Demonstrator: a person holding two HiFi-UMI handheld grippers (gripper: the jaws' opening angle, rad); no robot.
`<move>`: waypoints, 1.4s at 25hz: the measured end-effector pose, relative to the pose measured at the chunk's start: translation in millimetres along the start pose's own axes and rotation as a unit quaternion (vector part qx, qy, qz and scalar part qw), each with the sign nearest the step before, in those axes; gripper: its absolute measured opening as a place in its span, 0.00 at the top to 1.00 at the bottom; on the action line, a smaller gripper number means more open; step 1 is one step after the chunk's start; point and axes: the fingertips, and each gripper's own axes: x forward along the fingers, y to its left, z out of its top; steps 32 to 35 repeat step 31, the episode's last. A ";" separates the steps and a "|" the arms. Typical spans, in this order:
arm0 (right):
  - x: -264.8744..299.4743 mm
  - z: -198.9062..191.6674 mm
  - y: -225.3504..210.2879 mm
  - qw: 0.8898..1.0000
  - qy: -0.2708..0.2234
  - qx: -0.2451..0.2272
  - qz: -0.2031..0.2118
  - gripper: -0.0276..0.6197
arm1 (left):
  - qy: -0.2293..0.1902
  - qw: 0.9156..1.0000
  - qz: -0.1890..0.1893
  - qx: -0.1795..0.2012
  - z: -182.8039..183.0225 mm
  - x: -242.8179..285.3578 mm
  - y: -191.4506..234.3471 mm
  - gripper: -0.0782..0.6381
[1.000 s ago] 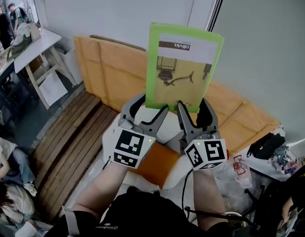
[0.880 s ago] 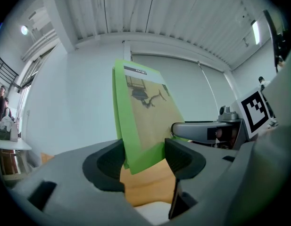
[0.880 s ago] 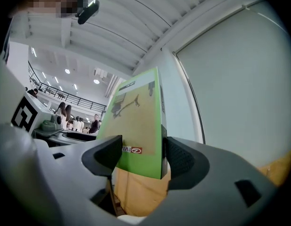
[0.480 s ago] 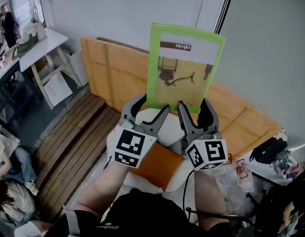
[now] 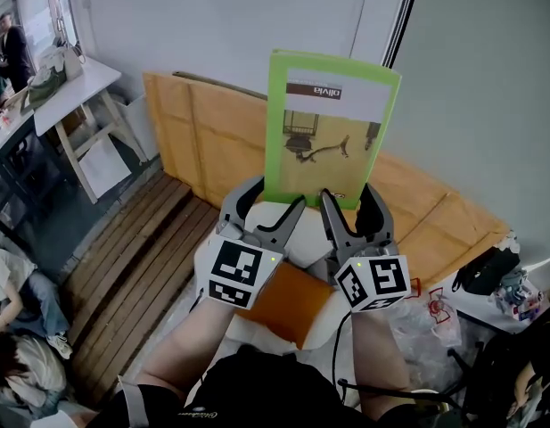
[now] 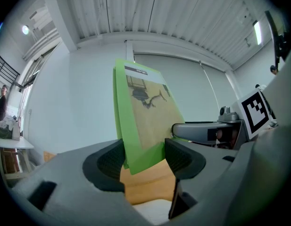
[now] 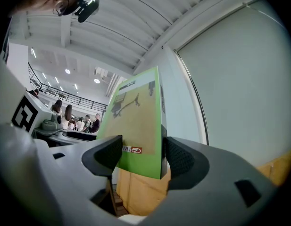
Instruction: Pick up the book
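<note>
Book [image 5: 331, 127]: green, upright, raised at 12 o'clock. Lower edge clamped by left gripper [image 5: 276, 196] and right gripper [image 5: 348, 194]. Pick-up seems complete; next calls for steady, even grip.

Item: book [image 5: 328, 132], upright, its lower left corner in the left claw [image 5: 267, 200] and its lower right corner in the right claw [image 5: 349, 194]. We note a board [image 5: 203, 141] leaning on the wall behind it, a cushion [image 5: 288, 301] beneath the claws, and a worktop [image 5: 74, 83] far left.
</note>
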 end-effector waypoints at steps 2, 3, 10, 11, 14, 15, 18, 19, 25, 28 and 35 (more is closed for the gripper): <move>-0.4 -0.7 -0.9 1.000 0.001 0.000 0.000 0.53 | 0.001 1.000 0.000 -0.001 -0.7 0.4 -0.4 0.52; -0.1 -0.6 -1.0 1.000 0.001 0.000 0.000 0.53 | 0.002 1.000 0.001 -0.001 -0.8 0.6 -0.3 0.52; 2.3 -1.3 -0.3 1.000 -0.001 0.007 0.006 0.53 | 0.004 1.000 0.009 0.000 0.4 0.5 2.0 0.52; 2.6 -1.3 -0.3 1.000 -0.001 0.008 0.007 0.53 | 0.004 1.000 0.010 0.000 0.5 0.5 2.2 0.52; 3.5 -1.6 -0.5 1.000 -0.003 0.008 0.011 0.53 | 0.005 1.000 0.015 0.000 0.0 0.6 2.6 0.52; 3.5 -1.7 -0.8 1.000 -0.003 0.008 0.012 0.54 | 0.005 1.000 0.016 0.001 -0.2 0.8 2.5 0.52; 3.6 -2.3 -1.9 1.000 -0.007 0.009 0.013 0.54 | 0.004 1.000 0.018 0.003 -0.5 1.6 2.2 0.52; 4.0 -2.5 -1.8 1.000 -0.008 0.011 0.014 0.54 | 0.004 1.000 0.019 0.004 -0.3 1.7 2.6 0.52; 5.1 -1.4 -1.6 1.000 -0.012 0.012 0.021 0.54 | 0.003 1.000 0.026 0.005 0.4 0.9 3.2 0.52; 7.0 -1.1 -1.6 1.000 -0.014 0.011 0.026 0.54 | 0.001 0.999 0.031 0.006 0.7 1.4 4.6 0.52; 6.9 -2.0 -4.6 1.000 -0.015 0.008 0.026 0.54 | -0.001 0.999 0.032 0.005 -0.6 4.0 3.7 0.52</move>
